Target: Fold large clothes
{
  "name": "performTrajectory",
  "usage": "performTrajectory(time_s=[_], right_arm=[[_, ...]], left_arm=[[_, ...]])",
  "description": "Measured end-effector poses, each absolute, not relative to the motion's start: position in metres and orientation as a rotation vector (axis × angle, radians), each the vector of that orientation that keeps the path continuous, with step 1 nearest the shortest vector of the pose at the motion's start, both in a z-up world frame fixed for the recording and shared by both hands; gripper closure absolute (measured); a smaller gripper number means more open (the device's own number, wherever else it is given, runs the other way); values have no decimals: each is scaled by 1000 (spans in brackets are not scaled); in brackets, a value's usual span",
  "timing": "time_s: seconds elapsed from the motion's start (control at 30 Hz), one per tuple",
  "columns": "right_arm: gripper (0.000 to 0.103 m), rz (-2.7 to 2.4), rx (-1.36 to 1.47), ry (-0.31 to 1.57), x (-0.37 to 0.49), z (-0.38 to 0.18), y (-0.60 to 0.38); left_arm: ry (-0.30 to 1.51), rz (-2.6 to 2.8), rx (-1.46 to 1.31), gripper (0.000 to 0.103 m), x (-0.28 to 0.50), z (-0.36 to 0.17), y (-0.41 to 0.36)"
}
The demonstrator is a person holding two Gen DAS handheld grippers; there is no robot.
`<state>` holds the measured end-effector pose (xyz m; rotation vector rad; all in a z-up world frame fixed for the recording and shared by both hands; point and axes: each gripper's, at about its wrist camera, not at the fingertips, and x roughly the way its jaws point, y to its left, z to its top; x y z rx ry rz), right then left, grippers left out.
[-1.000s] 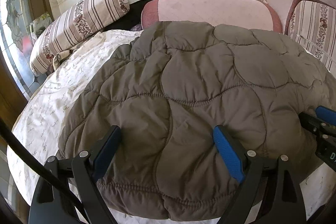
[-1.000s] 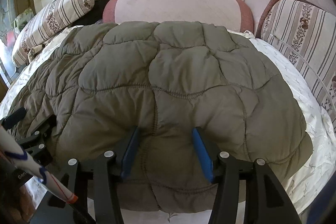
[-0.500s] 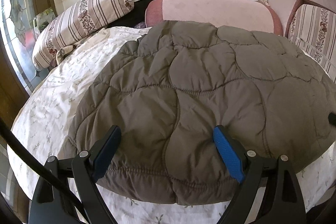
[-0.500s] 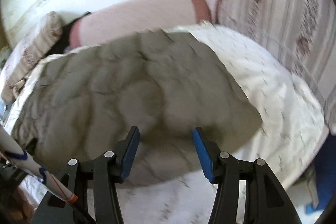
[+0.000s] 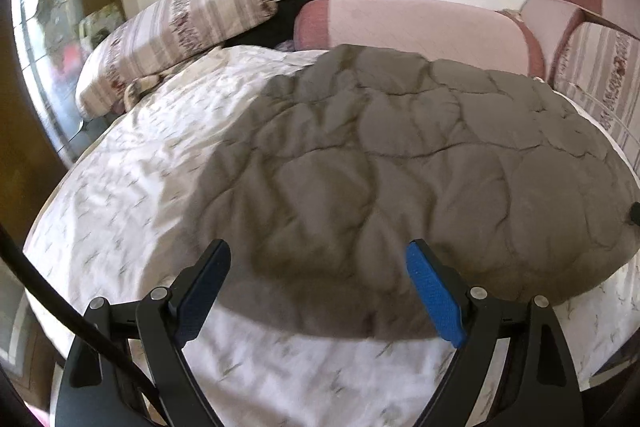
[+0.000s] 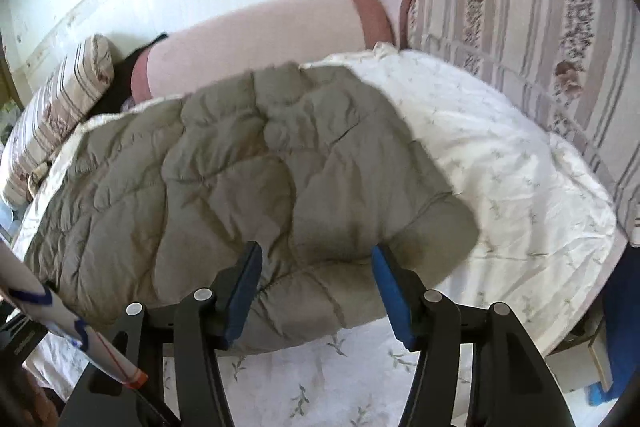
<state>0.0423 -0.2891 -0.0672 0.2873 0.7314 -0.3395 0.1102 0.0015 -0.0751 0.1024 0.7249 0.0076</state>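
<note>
A large olive-brown quilted jacket [image 5: 400, 163] lies spread flat on a white floral bedsheet [image 5: 132, 195]. In the left wrist view my left gripper [image 5: 316, 267] hovers open above the jacket's near left edge, nothing between its blue pads. In the right wrist view the same jacket [image 6: 224, 179] fills the left and middle. My right gripper [image 6: 316, 267] hangs over the near right corner of the jacket; its jaws are opening and press on nothing.
A pink bolster [image 5: 408, 31] lies against the wall at the head of the bed. Striped floral cushions sit at the left [image 5: 176, 31] and along the right side [image 6: 520, 59]. A cable [image 5: 60, 307] crosses the left view's corner. The bed's edge [image 6: 580, 307] drops off at right.
Both grippers have pulled back toward the near edge of the bed and apart, the left one leftward, the right one rightward and rolled. More white sheet shows in front of the jacket.
</note>
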Motion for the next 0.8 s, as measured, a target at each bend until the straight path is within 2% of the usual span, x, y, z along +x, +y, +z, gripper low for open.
performTrajectory(time_s=[0.23,0.33,0.5,0.7,0.8], right_arm=[[41,-385,378,808,38,-83,-313],[36,-350,484,865,42,-101,-326],[33,-314,602,890,45,-116,-342],[33,-364,473,868,42,-105,-324],[36,-396,388,831,34,-90,-310]], left_arm=[[804,65,51,13,123,-93,25],[773,72,48,12,119,-103,25],[770,58,13,12,123,-108,28],[765,53,-14,12,123,-108,32],[767,40,-45,13,122,-109,36]])
